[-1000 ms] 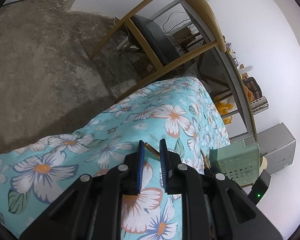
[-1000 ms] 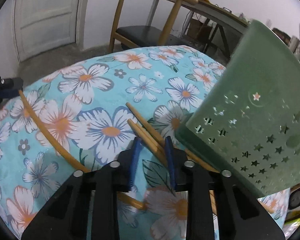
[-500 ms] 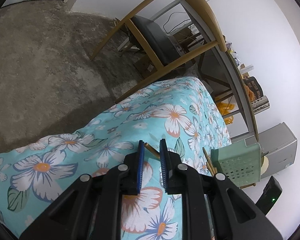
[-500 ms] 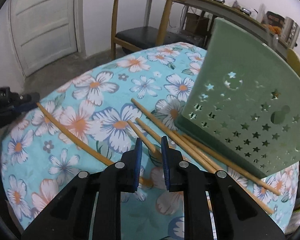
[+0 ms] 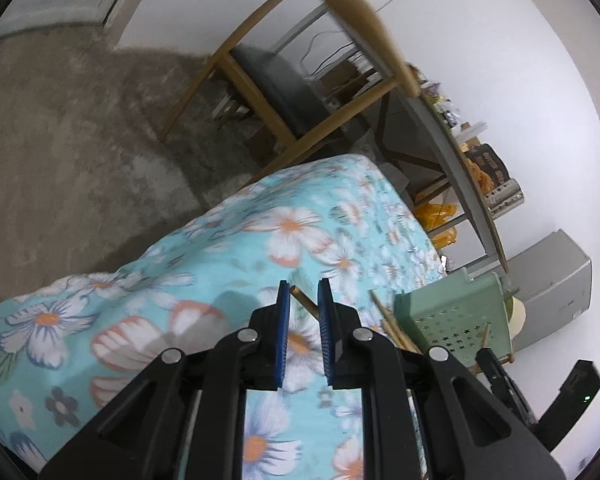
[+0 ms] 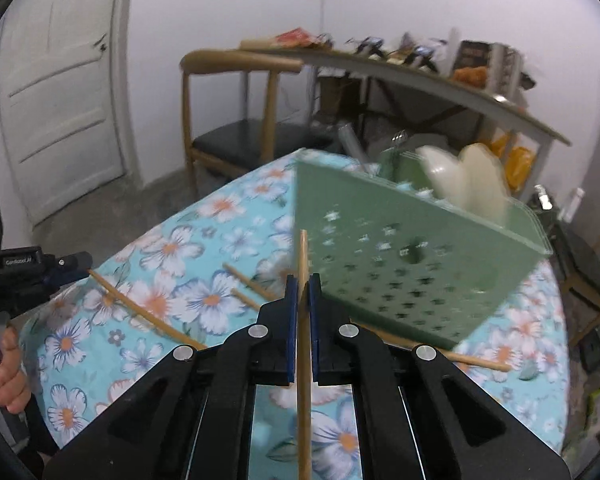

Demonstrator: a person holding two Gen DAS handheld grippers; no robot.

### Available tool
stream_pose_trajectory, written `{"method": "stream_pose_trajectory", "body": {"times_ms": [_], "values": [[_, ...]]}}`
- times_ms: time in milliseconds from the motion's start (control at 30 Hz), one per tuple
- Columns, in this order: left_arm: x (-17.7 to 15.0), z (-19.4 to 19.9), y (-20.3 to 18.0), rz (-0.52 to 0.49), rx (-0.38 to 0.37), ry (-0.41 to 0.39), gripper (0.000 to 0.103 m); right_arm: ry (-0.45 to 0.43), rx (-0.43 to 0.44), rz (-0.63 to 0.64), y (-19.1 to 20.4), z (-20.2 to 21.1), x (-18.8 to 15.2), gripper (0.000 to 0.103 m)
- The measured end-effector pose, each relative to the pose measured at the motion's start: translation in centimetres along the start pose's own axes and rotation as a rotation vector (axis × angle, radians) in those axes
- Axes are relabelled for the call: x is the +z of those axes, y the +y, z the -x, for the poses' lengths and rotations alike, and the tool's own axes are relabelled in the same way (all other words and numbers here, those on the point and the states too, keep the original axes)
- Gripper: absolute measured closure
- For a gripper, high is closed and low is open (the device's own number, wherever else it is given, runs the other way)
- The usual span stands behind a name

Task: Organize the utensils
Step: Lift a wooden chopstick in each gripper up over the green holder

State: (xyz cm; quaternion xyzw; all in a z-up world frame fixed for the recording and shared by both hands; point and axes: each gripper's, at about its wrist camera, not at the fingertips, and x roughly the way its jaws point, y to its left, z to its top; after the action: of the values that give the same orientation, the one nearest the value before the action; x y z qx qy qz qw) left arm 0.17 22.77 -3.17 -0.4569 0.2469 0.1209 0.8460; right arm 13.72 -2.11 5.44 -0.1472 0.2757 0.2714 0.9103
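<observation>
Through my left claw's camera, my left gripper hangs over the floral tablecloth with its two blue pads apart. One chopstick end shows in the gap between them, and I cannot tell whether it touches either pad. Two more chopsticks lie just beside the green star-punched utensil holder, which stands near the table's far right corner. A thin stick shows in front of the holder's face. One wooden chair stands beyond the table.

Through my right claw's camera, my right gripper has its pads closed tight on one chopstick, which runs upright between them, its tip rising just in front of the green utensil holder. On the cloth I count four other chopsticks: one long one at left, two shorter ones near the middle, and one poking out under the holder at right. Two pale rounded utensil heads stick up out of the holder; motion blur hides what kind they are. My left claw appears at the left edge.
</observation>
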Motion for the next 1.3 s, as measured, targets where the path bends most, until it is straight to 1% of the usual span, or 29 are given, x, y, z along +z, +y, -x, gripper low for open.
{"method": "stream_pose_trajectory", "body": {"times_ms": [167,233,267,300,333,433,500,567,667,733,800,867,900,1000,1167,1200,1300], "values": [[-0.1,1.7,-2.9,-0.053,-0.043,-0.101,0.094,-0.048,-0.021,-0.086,-3.5,3.1,-0.5,0.099],[-0.2,2.4,-4.0,-0.078,-0.071,-0.131,0.095,-0.082,-0.028,-0.141,-5.4,4.1,-0.9,0.099],[-0.5,2.8,-4.7,-0.100,-0.081,-0.158,0.095,-0.103,-0.036,-0.169,-6.3,4.7,-1.1,0.099],[-0.6,3.0,-5.2,-0.119,-0.076,-0.180,0.095,-0.122,-0.053,-0.195,-7.0,5.3,-1.3,0.099],[-0.9,3.3,-5.9,-0.151,-0.066,-0.207,0.095,-0.135,-0.061,-0.221,-7.9,6.0,-1.5,0.099],[-1.4,3.9,-8.3,-0.238,-0.071,-0.242,0.095,-0.180,-0.060,-0.303,-10.8,7.5,-1.9,0.099],[-1.6,4.5,-10.3,-0.314,-0.067,-0.274,0.096,-0.194,-0.061,-0.341,-12.1,8.0,-2.1,0.099],[-1.4,4.8,-12.0,-0.358,-0.078,-0.273,0.097,-0.205,-0.056,-0.375,-13.0,8.1,-2.1,0.099],[-0.4,4.8,-14.4,-0.359,-0.107,-0.240,0.099,-0.220,-0.051,-0.413,-14.2,8.4,-2.0,0.099],[0.2,4.9,-16.2,-0.385,-0.110,-0.240,0.099,-0.233,-0.050,-0.444,-15.3,8.7,-1.9,0.099],[0.8,5.5,-18.7,-0.442,-0.108,-0.266,0.099,-0.256,-0.047,-0.465,-15.8,9.2,-1.8,0.099],[1.3,6.1,-20.6,-0.473,-0.128,-0.276,0.099,-0.276,-0.044,-0.468,-15.8,9.5,-1.8,0.099],[1.8,6.5,-21.6,-0.484,-0.143,-0.275,0.099,-0.277,-0.046,-0.462,-15.7,9.4,-1.7,0.099],[2.8,7.7,-24.1,-0.512,-0.150,-0.290,0.099,-0.264,-0.038,-0.453,-15.6,9.1,-1.6,0.099],[5.5,10.1,-28.9,-0.585,-0.137,-0.375,0.099,-0.257,-0.016,-0.465,-15.8,8.7,-1.3,0.099],[6.0,10.3,-30.0,-0.607,-0.128,-0.403,0.099,-0.257,-0.014,-0.465,-15.7,8.6,-1.3,0.099],[6.7,9.6,-31.7,-0.653,-0.119,-0.465,0.099,-0.242,-0.009,-0.472,-15.7,8.0,-1.3,0.099]]}}
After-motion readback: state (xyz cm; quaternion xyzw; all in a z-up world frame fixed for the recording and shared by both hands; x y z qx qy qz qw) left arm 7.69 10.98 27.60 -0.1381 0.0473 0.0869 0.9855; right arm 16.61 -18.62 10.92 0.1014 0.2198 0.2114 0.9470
